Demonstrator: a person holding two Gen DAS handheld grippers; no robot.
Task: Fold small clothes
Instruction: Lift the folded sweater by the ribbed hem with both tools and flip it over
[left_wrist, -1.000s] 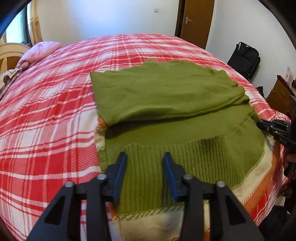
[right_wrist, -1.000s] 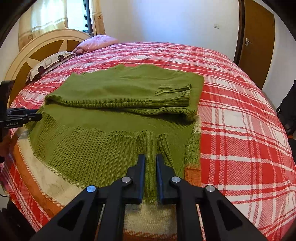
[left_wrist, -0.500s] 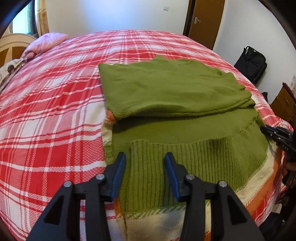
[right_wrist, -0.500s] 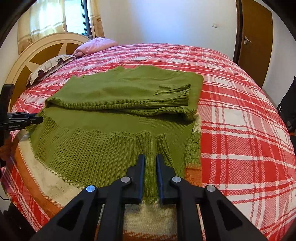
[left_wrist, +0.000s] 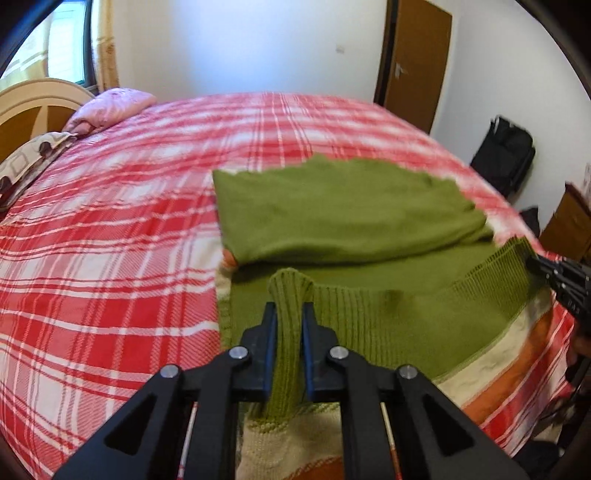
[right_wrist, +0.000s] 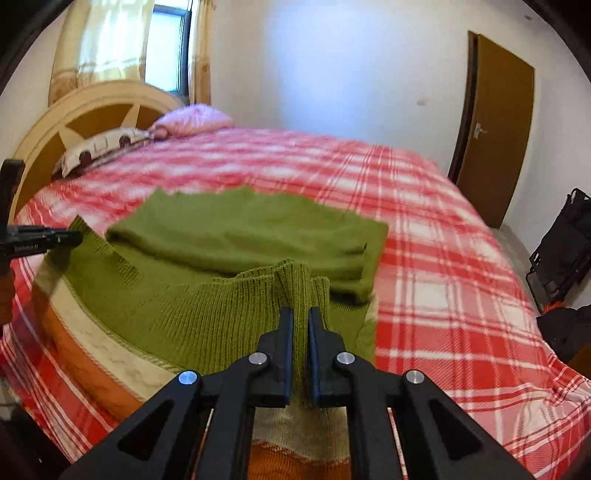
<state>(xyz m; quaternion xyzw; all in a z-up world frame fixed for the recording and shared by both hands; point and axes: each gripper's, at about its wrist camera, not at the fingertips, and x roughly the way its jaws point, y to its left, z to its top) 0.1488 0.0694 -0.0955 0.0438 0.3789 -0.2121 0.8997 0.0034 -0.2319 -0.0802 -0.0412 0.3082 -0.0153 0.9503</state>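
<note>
1. Left wrist view: the left gripper (left_wrist: 290, 317) sits at the bottom centre of the frame, its jaws closing on a pinched-up ridge of the green sweater (left_wrist: 343, 221), with the ribbed hem bunched between the blue pads.
2. Same view, right edge: the right gripper (left_wrist: 535, 264) shows as a dark tip biting the far corner of the ribbed hem, which is raised off the bed there.
3. Right wrist view: the right gripper (right_wrist: 301, 321), at the bottom centre, is clamped tight on a fold of ribbed hem that stands up between its fingers.
4. At the left edge of that frame, the left gripper (right_wrist: 70, 238) appears as a black tip at the sweater's other hem corner.
5. The green sweater (right_wrist: 240, 236) lies mid-frame on the red plaid bedspread (right_wrist: 443, 295), its upper part already folded over the lower body.
6. Under the hem lies a cream and orange knit (left_wrist: 491, 373), showing in the lower right of the left wrist view.
7. A pink pillow (right_wrist: 195, 118) rests in the upper left by the headboard (right_wrist: 74, 118); a brown door (right_wrist: 495, 147) stands at the upper right.
</note>
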